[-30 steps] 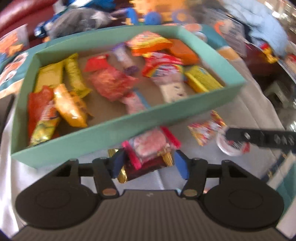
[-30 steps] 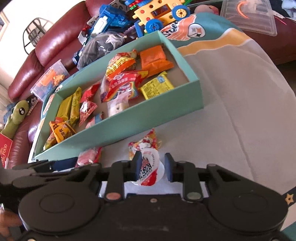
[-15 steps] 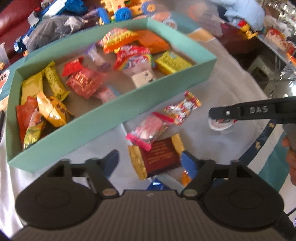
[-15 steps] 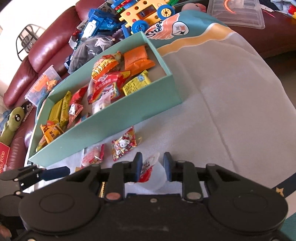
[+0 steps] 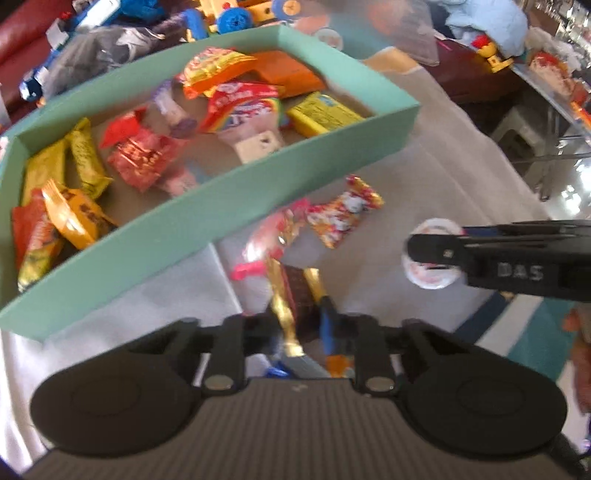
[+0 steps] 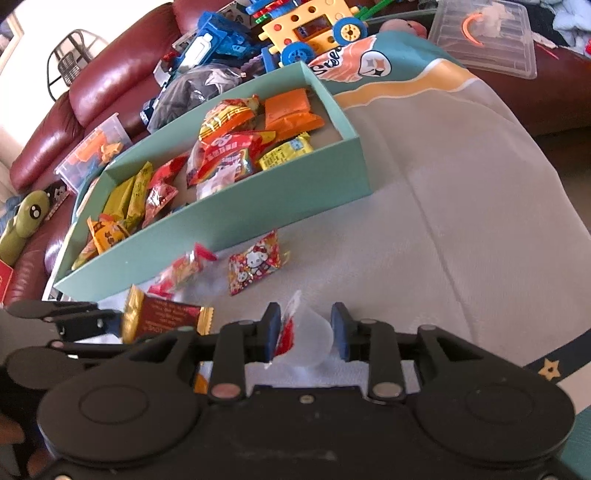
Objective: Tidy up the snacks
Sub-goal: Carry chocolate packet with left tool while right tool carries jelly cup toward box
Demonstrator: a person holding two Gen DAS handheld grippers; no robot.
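Note:
My left gripper [image 5: 299, 312] points down at the cloth. Its jaws are closing, and the pads pinch a maroon-and-gold snack bar [image 5: 295, 291] that stands on edge between them. From the right wrist view the same bar [image 6: 166, 317] shows at the lower left. My right gripper [image 6: 306, 326] has its jaws opening around a small clear jelly cup [image 6: 314, 332] with a red-and-white lid. The pads still touch the cup. A teal box [image 5: 258, 192] full of snacks lies just beyond both grippers.
A Hello Kitty packet [image 6: 255, 264] and a pink packet [image 6: 181, 269] lie loose on the grey cloth before the box. Blue and orange wrappers [image 5: 338, 363] sit under my left gripper. Toy vehicles [image 6: 306, 29], plastic bins and a red sofa [image 6: 110, 74] stand behind the box.
The left jaws opened wide, let go of the pink packet, then closed on the maroon-and-gold bar and tipped it onto its edge. The right jaws widened slightly around the cup after drawing back from the box.

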